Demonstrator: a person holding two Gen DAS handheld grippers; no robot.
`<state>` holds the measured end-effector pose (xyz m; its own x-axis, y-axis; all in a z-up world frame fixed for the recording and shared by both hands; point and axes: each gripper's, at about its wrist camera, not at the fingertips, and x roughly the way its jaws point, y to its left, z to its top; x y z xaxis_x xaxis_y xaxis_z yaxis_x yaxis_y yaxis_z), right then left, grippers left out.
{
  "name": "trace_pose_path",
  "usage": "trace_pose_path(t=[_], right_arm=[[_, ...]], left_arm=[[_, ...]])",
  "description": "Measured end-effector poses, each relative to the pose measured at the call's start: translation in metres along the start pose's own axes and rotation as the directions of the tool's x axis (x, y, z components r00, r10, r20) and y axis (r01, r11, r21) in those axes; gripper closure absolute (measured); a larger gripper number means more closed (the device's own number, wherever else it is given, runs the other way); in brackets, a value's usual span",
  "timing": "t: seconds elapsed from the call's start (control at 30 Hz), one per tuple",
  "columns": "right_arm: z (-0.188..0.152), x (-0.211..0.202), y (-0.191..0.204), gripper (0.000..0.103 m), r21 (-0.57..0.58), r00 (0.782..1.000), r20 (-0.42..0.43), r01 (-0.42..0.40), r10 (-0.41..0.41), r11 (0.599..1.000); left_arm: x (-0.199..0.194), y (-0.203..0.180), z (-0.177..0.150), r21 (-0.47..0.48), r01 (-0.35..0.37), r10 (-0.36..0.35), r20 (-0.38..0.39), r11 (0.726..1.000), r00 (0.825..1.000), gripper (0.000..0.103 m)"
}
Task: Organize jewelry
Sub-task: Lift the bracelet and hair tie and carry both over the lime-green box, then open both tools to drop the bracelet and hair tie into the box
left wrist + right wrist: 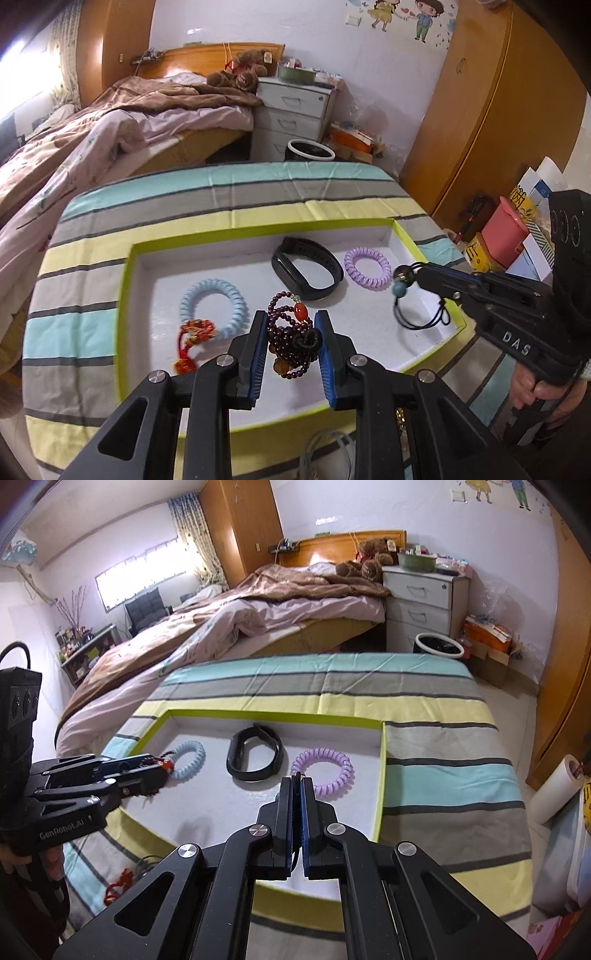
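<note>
The left gripper (291,343) is seen narrowed onto a dark red beaded bracelet (293,334), which is pinched between its 2 blue pads and hangs bunched there, an orange bead showing at the top. Beneath it, a white tray with a lime-green rim (123,314) is spread out on a striped cloth (221,206).

Just left of that gripper's tips, a pale blue coil hair tie (212,308) is laid flat in the tray, with a red knotted cord bracelet (192,334) touching its near edge. Ahead of the tips, a black fitness band (306,271) is found, and beyond it to the right a purple coil hair tie (367,264).

Over on the right, the right gripper (419,271) is closed tight on a black elastic cord (421,317), which dangles in a loop from its tips over the tray's right side, with a turquoise bead (399,290) and a dark bead strung just below the tips. In the right wrist view the same jaws (295,786) are seen pressed together with the thin cord trapped between them, and the purple coil lies just ahead to the right.

A hand (535,387) is wrapped round the right gripper's handle. The 2 grippers are kept well apart, both above the tray.
</note>
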<state>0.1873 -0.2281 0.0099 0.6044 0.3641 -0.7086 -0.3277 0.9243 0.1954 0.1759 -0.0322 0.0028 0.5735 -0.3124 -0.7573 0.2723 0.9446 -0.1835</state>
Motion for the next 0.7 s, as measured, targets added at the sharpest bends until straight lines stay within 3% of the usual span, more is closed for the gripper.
trace_pose_path(t=[0.7], right_arm=[[-0.011,0.030,-0.004,0.100,-0.081,0.990,-0.099,0.093,-0.101,0.992]], left_arm=[[0.037,0.005,-0.003,-0.023,-0.012,0.010,-0.086,1.000,0.996,0.077]])
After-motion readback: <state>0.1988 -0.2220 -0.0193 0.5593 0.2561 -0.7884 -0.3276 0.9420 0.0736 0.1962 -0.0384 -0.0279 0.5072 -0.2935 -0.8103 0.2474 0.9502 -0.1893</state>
